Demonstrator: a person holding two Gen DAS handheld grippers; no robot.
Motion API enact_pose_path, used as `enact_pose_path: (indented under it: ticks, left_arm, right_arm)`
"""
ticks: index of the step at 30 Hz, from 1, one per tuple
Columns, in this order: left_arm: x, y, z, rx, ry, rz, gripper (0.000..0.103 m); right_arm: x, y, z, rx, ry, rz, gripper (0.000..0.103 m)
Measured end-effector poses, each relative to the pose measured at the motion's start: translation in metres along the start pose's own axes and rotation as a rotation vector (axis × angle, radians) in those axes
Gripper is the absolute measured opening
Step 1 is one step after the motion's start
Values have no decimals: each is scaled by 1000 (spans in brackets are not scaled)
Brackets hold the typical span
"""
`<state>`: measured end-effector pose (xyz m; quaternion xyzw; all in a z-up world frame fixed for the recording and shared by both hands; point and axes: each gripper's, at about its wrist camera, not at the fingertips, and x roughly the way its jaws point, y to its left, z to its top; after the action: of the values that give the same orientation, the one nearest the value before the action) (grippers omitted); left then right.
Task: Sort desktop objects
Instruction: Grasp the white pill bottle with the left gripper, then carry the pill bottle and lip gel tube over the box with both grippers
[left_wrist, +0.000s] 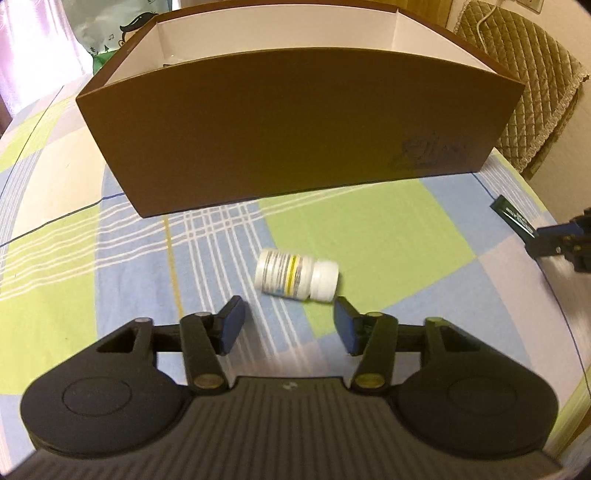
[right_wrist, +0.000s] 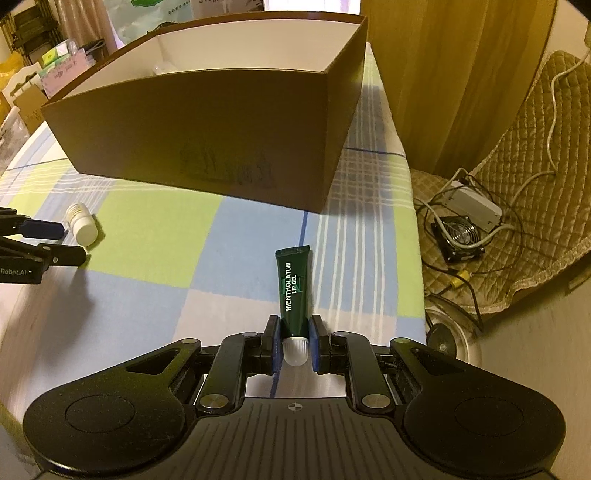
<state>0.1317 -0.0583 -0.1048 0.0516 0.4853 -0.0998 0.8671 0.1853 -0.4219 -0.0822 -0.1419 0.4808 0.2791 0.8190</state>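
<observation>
A white pill bottle (left_wrist: 297, 275) lies on its side on the checked tablecloth, just ahead of my left gripper (left_wrist: 290, 325), which is open and empty. The bottle also shows in the right wrist view (right_wrist: 82, 223), next to the left gripper's fingers (right_wrist: 40, 229). My right gripper (right_wrist: 293, 338) is shut on the capped end of a dark green lip gel tube (right_wrist: 293, 286), which points toward a brown open box (right_wrist: 207, 140). The box (left_wrist: 295, 125) stands behind the bottle. The tube's far end (left_wrist: 511, 218) shows at the right of the left wrist view.
The table's right edge (right_wrist: 413, 229) drops to a quilted cover (right_wrist: 535, 206) with a small fan (right_wrist: 460, 234) and cables. Bags and clutter stand behind the box at the left (right_wrist: 59, 62). A quilted chair (left_wrist: 532, 88) stands at the back right.
</observation>
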Motion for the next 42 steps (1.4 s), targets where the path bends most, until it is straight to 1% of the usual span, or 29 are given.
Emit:
enact_pose_path:
  ticks: [4,5,6,7,8,10,12,14,15,16,17,18,19,20,21,22,24,27,31,33,35,37,42]
  left_arm:
    - [-3,-3,0,-4,-9,1,55]
    - [-4,-2,1,-2,-16,1,58]
    - [-5,-1,3,-1,-23,0,61]
    - [-6,0,4,2,-30,-1,65]
    - [-6,0,6,8,-36,-4,67]
    - [-6,-3,9,29,-44,-11,67]
    - [-3,-6,12,56,-48,-9,67]
    - [0,-9,14,82,-53,0,64]
    - [2,-10,14,91,-54,2,62]
    - [4,-11,14,97,-51,2,58]
    - [6,-12,13,100,-46,2,55]
    - [7,-13,12,103,-41,2,54]
    - [9,-13,10,106,-40,0,54]
    - [9,-13,9,102,-47,-2,53]
    - [8,-12,8,97,-49,-9,51]
    - [8,-11,7,90,-49,-21,43]
    - [7,-10,6,93,-44,-36,42]
    - [3,-11,4,134,-22,-55,42]
    - [-8,-10,-1,149,22,-86,42]
    - [-18,-6,0,135,39,-88,42]
    - [-29,-2,4,126,40,-83,42]
    - [-41,3,11,122,30,-74,42]
    - [-68,11,36,149,-35,-50,42]
  right_arm:
    - [2,1,4,15,0,1,18]
    - [2,1,4,20,-2,4,19]
    - [2,0,5,27,-5,10,24]
    - [3,-1,5,36,-7,19,52]
    - [3,-1,6,44,-12,17,80]
    - [5,1,5,29,-19,10,79]
    - [9,4,5,18,-10,-16,79]
    - [11,5,5,12,-27,-26,79]
    - [11,6,5,11,-34,-32,76]
    - [11,6,6,6,-43,-44,67]
    - [11,7,7,2,-48,-51,60]
    - [11,7,9,-1,-47,-50,60]
    - [12,7,10,-4,-44,-49,58]
    - [11,8,11,-12,-46,-45,42]
    - [10,9,11,-24,-48,-40,31]
    - [10,12,12,-38,-43,-38,20]
    - [9,15,11,-43,-29,-34,20]
    - [6,18,9,-16,-7,-2,19]
    - [0,21,6,58,52,129,19]
    - [-5,23,6,78,58,184,19]
    - [-13,26,11,89,49,231,19]
    - [-23,29,18,75,27,260,19]
    - [-42,35,41,16,-33,272,19]
